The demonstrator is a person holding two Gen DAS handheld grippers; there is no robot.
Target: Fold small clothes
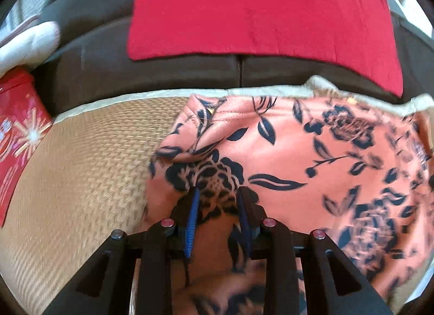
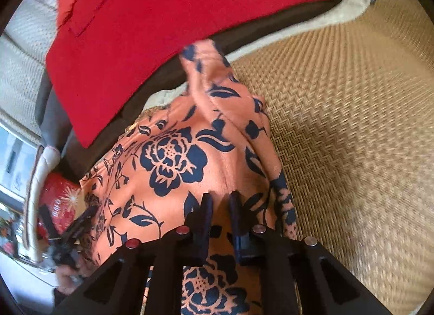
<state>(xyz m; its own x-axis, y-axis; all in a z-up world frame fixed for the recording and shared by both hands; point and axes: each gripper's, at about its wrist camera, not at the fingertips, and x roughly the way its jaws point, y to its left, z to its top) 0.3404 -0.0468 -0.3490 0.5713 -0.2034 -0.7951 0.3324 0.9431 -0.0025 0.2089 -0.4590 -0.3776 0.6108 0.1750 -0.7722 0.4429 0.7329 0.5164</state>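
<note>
An orange garment with a dark blue flower print (image 1: 284, 152) lies on a woven straw mat (image 1: 89, 157). In the left wrist view my left gripper (image 1: 219, 198) is at the garment's near left part, its blue-padded fingers closed on a bunch of the printed fabric. In the right wrist view the same garment (image 2: 173, 157) runs away from me, its far end raised in a narrow fold. My right gripper (image 2: 221, 201) sits at the near edge with a ridge of cloth pinched in its narrow gap. The left gripper (image 2: 81, 220) and a hand show blurred at the lower left.
A folded red cloth (image 1: 257, 10) rests on the dark sofa (image 1: 162, 76) behind the mat. A red printed box (image 1: 19, 130) and a white soft thing (image 1: 29, 40) are at the left. Bare mat (image 2: 352, 125) stretches to the right of the garment.
</note>
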